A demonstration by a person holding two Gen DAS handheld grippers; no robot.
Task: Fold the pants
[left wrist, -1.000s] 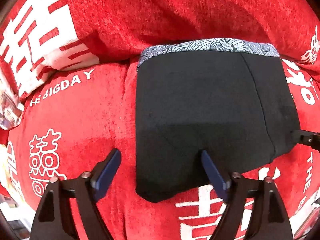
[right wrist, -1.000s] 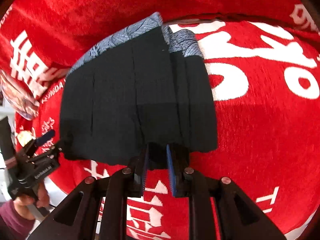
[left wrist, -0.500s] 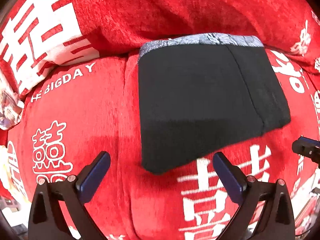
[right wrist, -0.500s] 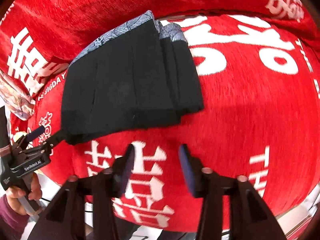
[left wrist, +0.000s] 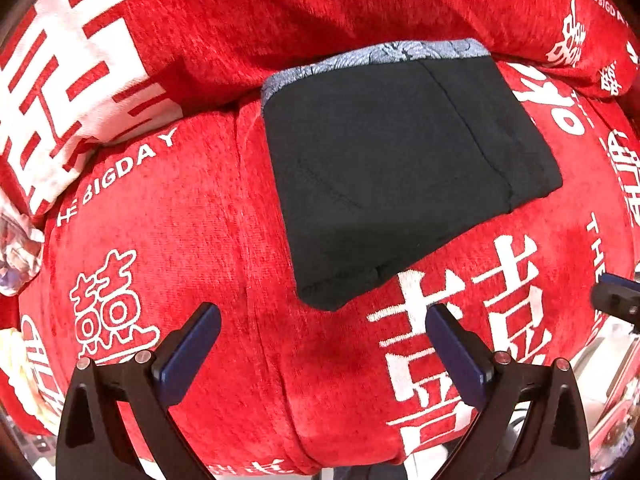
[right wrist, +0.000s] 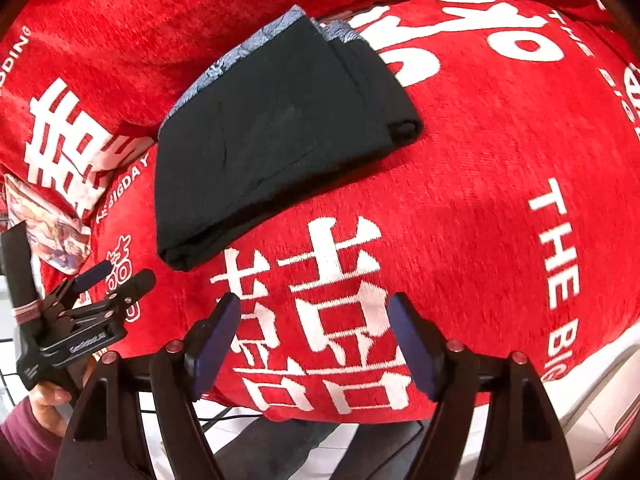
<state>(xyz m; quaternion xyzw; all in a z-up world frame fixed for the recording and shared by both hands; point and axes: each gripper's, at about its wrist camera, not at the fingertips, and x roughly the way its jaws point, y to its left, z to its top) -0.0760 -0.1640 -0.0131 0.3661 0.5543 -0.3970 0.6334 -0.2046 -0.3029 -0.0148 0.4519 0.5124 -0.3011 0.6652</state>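
Now your right gripper (right wrist: 314, 338) has let go of the pants (left wrist: 400, 168) and pulled back; both it and your left gripper (left wrist: 320, 354) stand wide apart, holding nothing. Pants lie folded on the red blanket (left wrist: 180, 240), ahead of both tools, untouched.

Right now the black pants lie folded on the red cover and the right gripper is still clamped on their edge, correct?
Not quite. The right wrist view shows the right gripper open and clear of the black pants, which do lie folded on the red cover.
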